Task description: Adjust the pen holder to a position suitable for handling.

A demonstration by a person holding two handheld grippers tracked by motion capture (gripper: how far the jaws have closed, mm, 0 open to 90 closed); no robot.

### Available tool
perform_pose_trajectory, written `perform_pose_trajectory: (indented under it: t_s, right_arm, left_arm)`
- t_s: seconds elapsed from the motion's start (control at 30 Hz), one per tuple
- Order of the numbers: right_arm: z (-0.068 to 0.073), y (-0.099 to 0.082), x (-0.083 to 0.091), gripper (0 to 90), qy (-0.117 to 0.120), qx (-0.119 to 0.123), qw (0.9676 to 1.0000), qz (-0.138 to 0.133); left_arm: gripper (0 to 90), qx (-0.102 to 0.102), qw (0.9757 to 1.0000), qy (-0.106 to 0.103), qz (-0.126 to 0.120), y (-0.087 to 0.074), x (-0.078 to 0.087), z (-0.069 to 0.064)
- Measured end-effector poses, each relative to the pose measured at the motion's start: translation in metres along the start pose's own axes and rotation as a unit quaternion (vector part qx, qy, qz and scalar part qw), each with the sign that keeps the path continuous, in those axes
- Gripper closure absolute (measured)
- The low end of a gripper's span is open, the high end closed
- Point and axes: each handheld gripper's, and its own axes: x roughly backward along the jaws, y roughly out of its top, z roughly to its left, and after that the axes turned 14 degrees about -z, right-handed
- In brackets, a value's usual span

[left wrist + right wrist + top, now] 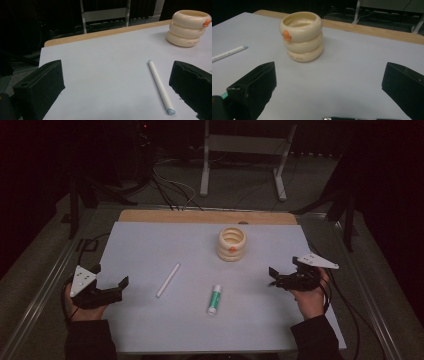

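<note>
A pale sheet-covered surface (150, 245) fills the middle of the high view. At lower left, the left gripper (111, 290) hangs wide open and empty; at lower right, the right gripper (276, 276) is likewise spread and holds nothing. A slim white stick with pale blue ends (168, 280) lies just left of centre, nearest the left gripper. A cream ringed plastic cup (232, 243) stands upper centre. To grasp well, line the jaws across the stick's middle, then lower squarely.

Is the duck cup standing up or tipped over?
Standing up. The duck cup sits flat on the table, its open mouth facing up.
</note>
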Motion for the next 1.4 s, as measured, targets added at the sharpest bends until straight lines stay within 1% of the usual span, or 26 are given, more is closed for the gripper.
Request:
perform_pose_trajectory:
  t_s: [0.1,0.2,0.33,0.47,0.6,0.67,0.8,1.03,1.2,1.4]
  right_arm:
    - [0.0,0.005,-0.005,0.0,0.001,-0.004,1.0,0.003]
    - [0.001,0.01,-0.011,0.0,0.001,-0.002,1.0,0.004]
    - [0.002,0.018,-0.018,0.0,0.001,0.001,1.0,0.004]
    - [0.003,0.023,-0.026,0.0,0.002,-0.003,1.0,0.003]
    - [0.005,0.029,-0.036,0.0,0.006,-0.006,1.0,0.003]
    - [0.005,0.031,-0.041,0.0,0.003,-0.008,0.9999,0.005]
    - [0.007,0.036,-0.051,0.0,0.004,-0.006,1.0,0.007]
    - [0.013,0.052,-0.065,0.0,0.006,-0.001,1.0,-0.005]
    - [0.016,0.06,-0.08,0.0,0.006,-0.001,1.0,-0.005]
    - [0.019,0.067,-0.1,0.0,0.009,-0.004,0.9999,0.003]
  left_arm:
    - [0.1,0.001,1.0,0.003,-0.002,0.0,0.0,-0.001]
    - [0.0,0.0,1.0,0.005,-0.003,0.0,0.0,-0.001]
    - [0.1,-0.001,1.0,0.006,0.0,-0.001,-0.001,-0.001]
    - [0.1,0.002,1.0,0.005,0.0,-0.002,-0.001,0.0]
    - [0.1,-0.001,0.9999,0.01,0.0,-0.002,-0.001,0.0]
    - [0.1,-0.001,0.9999,0.012,-0.002,-0.001,0.0,0.0]
    - [0.1,0.0,0.9999,0.014,-0.002,-0.002,0.0,0.001]
    - [0.1,-0.001,0.9999,0.013,-0.001,-0.003,0.0,0.001]
    - [0.1,0.001,0.9999,0.015,-0.001,-0.003,0.0,0.002]
    - [0.1,0.004,0.9999,0.016,-0.002,-0.004,0.001,0.003]
